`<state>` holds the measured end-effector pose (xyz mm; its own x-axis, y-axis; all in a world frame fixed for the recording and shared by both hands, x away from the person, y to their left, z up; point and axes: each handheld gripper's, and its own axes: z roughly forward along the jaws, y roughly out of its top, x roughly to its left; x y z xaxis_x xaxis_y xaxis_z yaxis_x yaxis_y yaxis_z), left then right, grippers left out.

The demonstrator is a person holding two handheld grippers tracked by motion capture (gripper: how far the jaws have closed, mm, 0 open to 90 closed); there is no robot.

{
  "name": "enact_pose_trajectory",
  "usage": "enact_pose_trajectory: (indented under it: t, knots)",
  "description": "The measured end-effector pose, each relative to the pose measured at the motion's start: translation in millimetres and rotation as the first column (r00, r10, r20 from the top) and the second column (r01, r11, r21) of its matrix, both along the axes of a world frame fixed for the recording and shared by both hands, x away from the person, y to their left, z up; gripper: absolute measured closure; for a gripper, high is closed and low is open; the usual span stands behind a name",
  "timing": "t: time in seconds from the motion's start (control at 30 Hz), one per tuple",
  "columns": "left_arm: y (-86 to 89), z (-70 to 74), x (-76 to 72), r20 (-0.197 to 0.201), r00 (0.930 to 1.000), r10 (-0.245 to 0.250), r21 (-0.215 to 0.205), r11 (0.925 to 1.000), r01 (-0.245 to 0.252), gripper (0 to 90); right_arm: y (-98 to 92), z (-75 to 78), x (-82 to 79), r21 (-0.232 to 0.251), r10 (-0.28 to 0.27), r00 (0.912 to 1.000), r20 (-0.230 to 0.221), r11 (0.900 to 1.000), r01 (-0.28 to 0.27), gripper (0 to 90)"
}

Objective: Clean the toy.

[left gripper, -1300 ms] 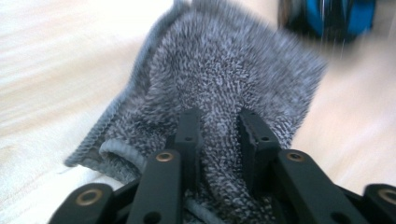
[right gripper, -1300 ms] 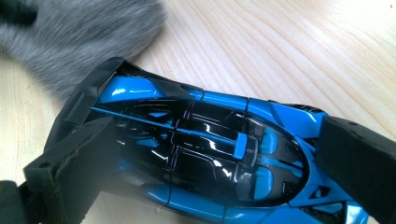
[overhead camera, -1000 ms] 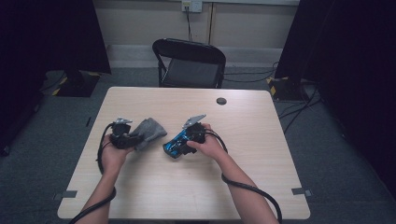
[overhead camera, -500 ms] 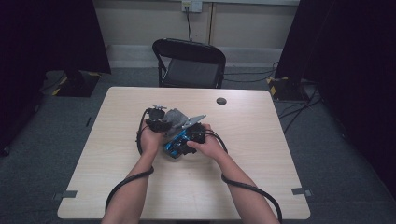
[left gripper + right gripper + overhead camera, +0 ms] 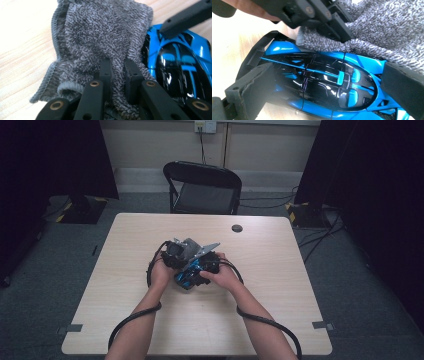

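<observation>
My left tongs (image 5: 117, 72), clenched on the soft, limp grey cloth (image 5: 105, 37), have crossed to the glossy, slippery blue toy car (image 5: 322, 85) mid-table, gripped by its sides in my right tongs (image 5: 329, 90).

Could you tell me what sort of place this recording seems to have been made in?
Probably a plain indoor workroom or lab set up for recording. A light wooden table stands on grey carpet, a black folding chair sits behind it, and dark curtains hang at both sides.
</observation>
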<state>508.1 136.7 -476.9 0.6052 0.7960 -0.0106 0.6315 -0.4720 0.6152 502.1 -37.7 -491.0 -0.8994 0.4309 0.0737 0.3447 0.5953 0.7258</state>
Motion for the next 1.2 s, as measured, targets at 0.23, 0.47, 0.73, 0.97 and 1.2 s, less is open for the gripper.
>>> enact_pose_trajectory:
  t: [0.23, 0.47, 0.73, 0.97, 1.2]
  knots:
    - [11.1, 2.0, -7.4, -0.013, 0.9984, -0.054, -0.007, 0.9985, 0.054, 79.8, 0.7, 0.1, -0.6, -0.001, -0.002, 1.0, -0.002, 1.0, 0.002, 0.0]
    - [23.4, 5.7, -14.3, -0.03, 0.9944, -0.101, -0.002, 0.9949, 0.101, 80.0, 1.7, 0.3, -1.2, -0.002, 0.002, 1.0, -0.002, 1.0, -0.002, 0.0]
    - [33.0, 7.5, -20.1, -0.058, 0.99, -0.128, -0.004, 0.9918, 0.128, 80.0, 2.2, 0.5, -1.3, -0.005, 0.004, 1.0, -0.003, 1.0, -0.004, 0.0]
    - [39.9, 8.4, -25.9, -0.06, 0.9892, -0.134, 0.001, 0.991, 0.134, 80.0, 2.8, 0.7, -2.0, -0.006, 0.002, 1.0, -0.004, 1.0, -0.002, 0.0]
    - [47.5, 8.0, -34.8, -0.064, 0.9885, -0.137, -0.004, 0.9905, 0.137, 80.0, 3.5, 0.6, -2.5, -0.006, 0.006, 1.0, -0.003, 1.0, -0.006, 0.0]
